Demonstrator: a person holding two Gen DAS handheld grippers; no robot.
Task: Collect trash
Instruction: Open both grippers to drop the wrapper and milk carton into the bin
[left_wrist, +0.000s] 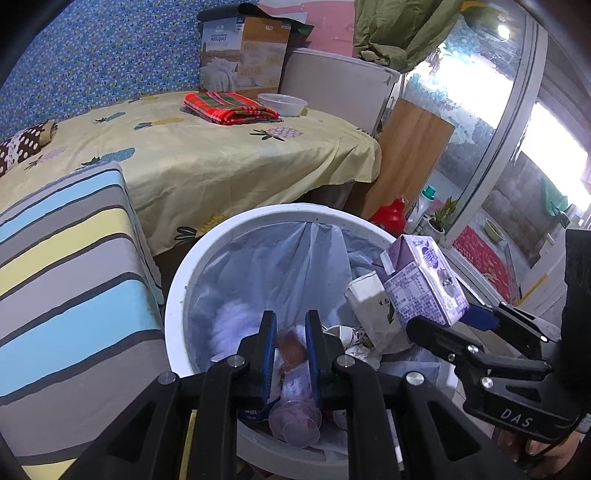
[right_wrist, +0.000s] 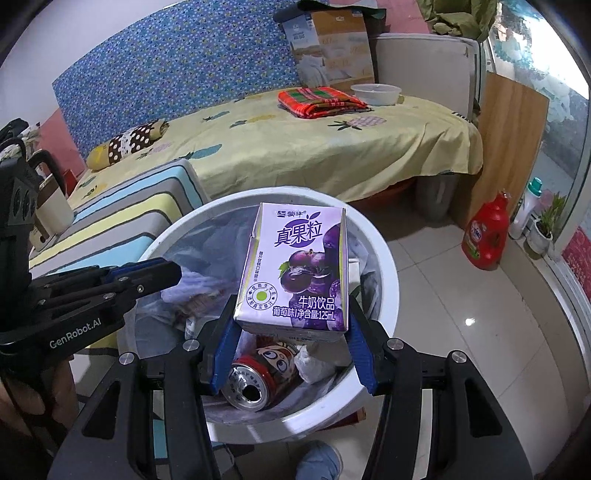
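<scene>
A white round bin (left_wrist: 176, 295) (right_wrist: 386, 266) with a clear liner stands on the floor and holds a red drinks can (right_wrist: 255, 376), a white carton (left_wrist: 369, 310) and crumpled paper. My right gripper (right_wrist: 291, 321) (left_wrist: 447, 317) is shut on a purple grape-milk carton (right_wrist: 295, 266) (left_wrist: 421, 280), held upright over the bin's opening. My left gripper (left_wrist: 291, 321) (right_wrist: 173, 273) hangs over the bin's left part. Its blue pads stand narrowly apart, closed on a crumpled clear plastic cup (left_wrist: 295, 417) whose mouth faces the camera.
A bed with a yellow sheet (left_wrist: 207, 158) lies behind the bin, and a striped cushion (left_wrist: 70, 266) presses close on its left. A red detergent bottle (right_wrist: 484, 236), a white bottle and a potted plant (right_wrist: 543, 229) stand by the glass door on the right. White floor tiles (right_wrist: 480, 332) lie to the right.
</scene>
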